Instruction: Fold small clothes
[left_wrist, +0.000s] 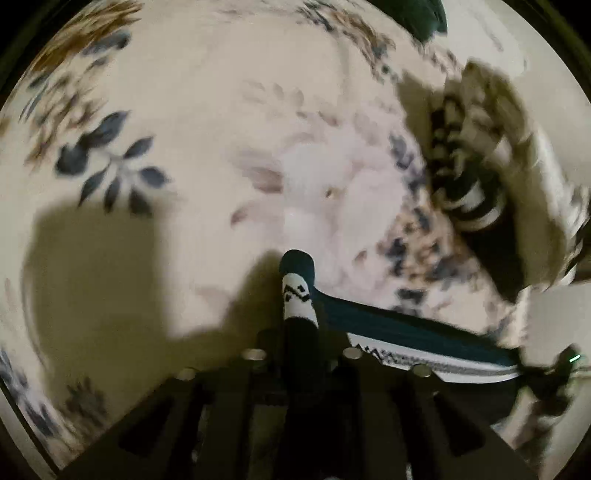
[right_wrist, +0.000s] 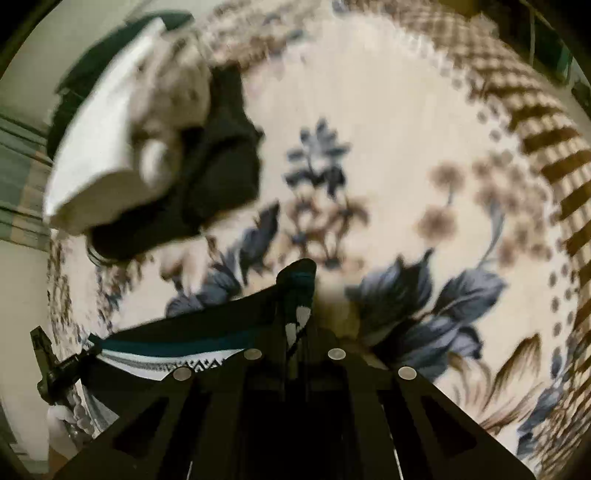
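A dark teal sock with a white patterned band (left_wrist: 413, 338) is stretched in the air between my two grippers, above a floral cloth surface (left_wrist: 192, 155). My left gripper (left_wrist: 298, 291) is shut on one end of it, which sticks out past the fingertips. My right gripper (right_wrist: 297, 295) is shut on the other end; the sock (right_wrist: 177, 343) runs off to the left from it. Each view shows the other gripper at the sock's far end, the right one (left_wrist: 554, 373) in the left wrist view and the left one (right_wrist: 55, 369) in the right wrist view.
A pile of other small clothes lies on the cloth: striped black and white pieces (left_wrist: 469, 173), and a dark garment (right_wrist: 207, 166) under pale folded ones (right_wrist: 122, 140). The cloth has a brown checked border (right_wrist: 535, 122). Both views are motion-blurred.
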